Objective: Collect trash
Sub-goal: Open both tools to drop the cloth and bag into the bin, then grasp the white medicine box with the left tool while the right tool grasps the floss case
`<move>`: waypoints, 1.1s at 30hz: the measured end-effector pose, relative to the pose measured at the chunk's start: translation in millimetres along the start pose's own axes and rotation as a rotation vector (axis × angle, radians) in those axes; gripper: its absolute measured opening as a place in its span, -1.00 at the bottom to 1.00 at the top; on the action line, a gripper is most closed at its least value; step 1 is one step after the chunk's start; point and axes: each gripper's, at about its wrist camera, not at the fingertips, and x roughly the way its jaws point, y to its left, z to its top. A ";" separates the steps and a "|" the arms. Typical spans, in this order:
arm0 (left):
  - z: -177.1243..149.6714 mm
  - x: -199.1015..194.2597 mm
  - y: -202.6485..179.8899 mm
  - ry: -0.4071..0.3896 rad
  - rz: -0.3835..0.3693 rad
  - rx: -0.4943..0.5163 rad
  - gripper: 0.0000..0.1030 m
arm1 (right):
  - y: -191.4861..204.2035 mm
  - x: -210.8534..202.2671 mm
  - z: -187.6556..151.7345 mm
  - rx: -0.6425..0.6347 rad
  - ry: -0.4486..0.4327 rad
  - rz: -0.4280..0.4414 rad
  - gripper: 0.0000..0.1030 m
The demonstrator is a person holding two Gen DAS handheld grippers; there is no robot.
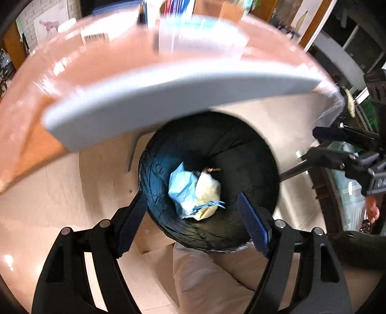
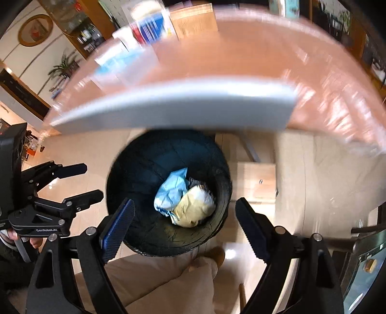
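Looking down from above, both hand-held grippers hang over a round bin lined with a black plastic bag (image 1: 168,231), which stands on the pale glossy floor (image 1: 60,188) just beside the worktop. The worktop is a pinkish-brown table with a thick grey edge (image 1: 168,96); that edge juts over the far rim of the bin and covers part of its mouth in both views. On the tabletop, blurred, sit white and blue packets (image 1: 193,31) and a brown cardboard box (image 2: 193,21); more than that I cannot make out.

At the bottom of the bin lies the trash: a crumpled pale-blue wrapper (image 1: 181,188) pressed against a crumpled cream-yellow paper wad (image 1: 208,193), touching each other, the blue one on the left.

The left hand-held gripper (image 1: 193,210) has its blue-padded jaws spread wide with nothing between them; the trash shows in the gap, well below the pads. The right hand-held gripper (image 2: 184,212) is likewise spread and empty, the bin mouth framed between its fingers. Each shows at the edge of the other's view, beside it.

A person's beige trouser leg (image 2: 156,285) and a tan shoe (image 2: 217,256) stand just at the near side of the bin.
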 end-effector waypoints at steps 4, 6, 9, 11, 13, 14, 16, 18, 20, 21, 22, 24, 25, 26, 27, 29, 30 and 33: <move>9.4 -41.4 -8.0 -0.110 -0.037 0.028 0.80 | 5.2 -41.1 21.2 -0.053 -0.133 -0.032 0.81; 17.9 -59.1 -6.2 -0.170 -0.040 0.037 0.86 | 7.1 -56.6 33.1 -0.065 -0.199 -0.047 0.86; 36.3 -80.6 4.6 -0.253 0.015 0.036 0.92 | 10.6 -72.6 55.6 -0.066 -0.304 -0.070 0.92; 48.9 -86.6 14.4 -0.297 0.055 0.024 0.94 | 12.5 -74.1 70.3 -0.055 -0.333 -0.076 0.92; 60.2 -87.7 22.9 -0.316 0.071 0.009 0.95 | 13.9 -69.2 86.7 -0.045 -0.332 -0.065 0.92; 65.4 -86.7 27.9 -0.316 0.081 0.001 0.95 | 15.5 -66.0 91.6 -0.040 -0.332 -0.065 0.92; 73.8 -80.7 35.6 -0.316 0.102 -0.011 0.95 | 17.5 -56.3 105.7 -0.030 -0.325 -0.064 0.92; 79.6 -74.1 46.3 -0.306 0.111 -0.023 0.95 | 18.1 -47.3 114.3 -0.025 -0.315 -0.069 0.92; 88.6 -66.5 57.5 -0.296 0.114 -0.031 0.95 | 22.2 -34.8 121.8 -0.023 -0.296 -0.080 0.92; 91.9 -66.7 62.0 -0.293 0.114 -0.033 0.95 | 24.1 -31.1 126.1 -0.020 -0.285 -0.076 0.92; 96.4 -63.1 67.4 -0.288 0.114 -0.035 0.95 | 27.0 -28.2 128.7 -0.013 -0.277 -0.070 0.92; 103.1 -58.9 76.0 -0.282 0.115 -0.040 0.95 | 34.0 -21.7 130.2 0.000 -0.262 -0.055 0.92; 107.5 -56.1 80.6 -0.280 0.114 -0.043 0.95 | 38.1 -16.8 130.2 0.014 -0.251 -0.046 0.92; 112.1 -53.1 84.9 -0.279 0.110 -0.045 0.95 | 42.5 -11.0 129.2 0.029 -0.237 -0.040 0.92; 115.9 -50.0 87.6 -0.277 0.108 -0.045 0.95 | 45.6 -6.2 127.6 0.039 -0.226 -0.036 0.92; 126.6 -43.0 92.9 -0.275 0.112 -0.037 0.95 | 54.7 9.1 124.5 0.069 -0.202 -0.043 0.92; 130.9 -40.3 94.2 -0.272 0.114 -0.031 0.95 | 58.9 15.8 123.4 0.081 -0.190 -0.043 0.92; 146.1 -26.8 97.7 -0.253 0.125 0.003 0.95 | 72.1 32.9 119.8 0.097 -0.163 -0.043 0.92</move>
